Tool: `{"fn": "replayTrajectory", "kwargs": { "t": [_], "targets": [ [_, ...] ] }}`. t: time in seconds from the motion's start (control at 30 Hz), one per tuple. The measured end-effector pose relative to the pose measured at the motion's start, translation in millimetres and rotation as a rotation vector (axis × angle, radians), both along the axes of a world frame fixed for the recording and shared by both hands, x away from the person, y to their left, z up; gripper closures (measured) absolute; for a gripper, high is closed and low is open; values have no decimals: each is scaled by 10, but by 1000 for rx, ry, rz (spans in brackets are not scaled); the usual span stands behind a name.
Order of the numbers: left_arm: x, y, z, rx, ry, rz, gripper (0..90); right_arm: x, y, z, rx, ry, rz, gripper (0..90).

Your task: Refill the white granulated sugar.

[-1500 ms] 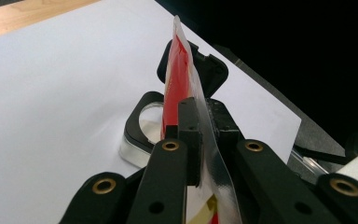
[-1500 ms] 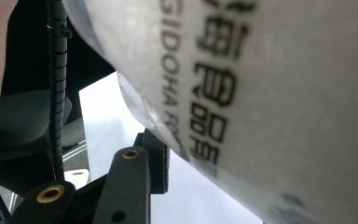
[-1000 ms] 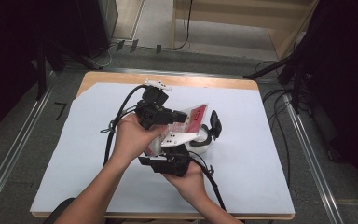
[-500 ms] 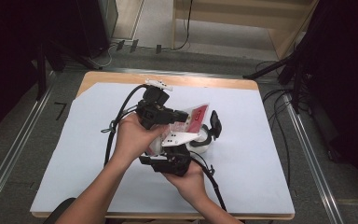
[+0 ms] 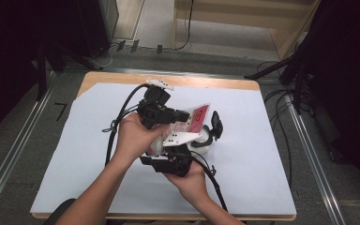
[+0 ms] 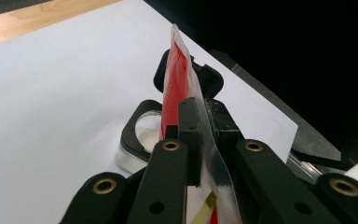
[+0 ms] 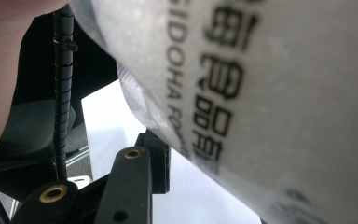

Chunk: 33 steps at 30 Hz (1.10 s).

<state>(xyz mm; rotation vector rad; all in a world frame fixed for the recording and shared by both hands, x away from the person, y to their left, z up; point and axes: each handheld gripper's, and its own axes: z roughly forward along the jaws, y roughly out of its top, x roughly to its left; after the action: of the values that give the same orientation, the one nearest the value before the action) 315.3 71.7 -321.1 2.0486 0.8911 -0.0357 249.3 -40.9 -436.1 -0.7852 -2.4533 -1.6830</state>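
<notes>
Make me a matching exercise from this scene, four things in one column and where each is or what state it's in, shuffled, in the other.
Things:
1. red packet
2. left tongs
3. glass container
4. white sheet

States or places:
A. covers the wooden tabletop
B. held upright on its edge
C. clamped shut on the packet
D. sits on the sheet below the packet, black lid hinged open

Pairs: 1-B, 2-C, 3-D, 4-A
</notes>
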Motion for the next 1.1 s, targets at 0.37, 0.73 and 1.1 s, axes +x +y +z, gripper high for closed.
{"fn": "replayTrajectory", "kwargs": {
  "t": [0.37, 0.73, 1.1],
  "targets": [
    [13, -21, 5, 2, -6, 1, 865, -4, -6, 15, -3, -5, -5, 653],
    [23, -58, 27, 2, -13, -4, 862, 7, -22, 43, 8, 14, -15, 662],
    [35, -93, 10, 20, -12, -16, 861, 13, -44, 22, 6, 20, -21, 663]
  ]
}}
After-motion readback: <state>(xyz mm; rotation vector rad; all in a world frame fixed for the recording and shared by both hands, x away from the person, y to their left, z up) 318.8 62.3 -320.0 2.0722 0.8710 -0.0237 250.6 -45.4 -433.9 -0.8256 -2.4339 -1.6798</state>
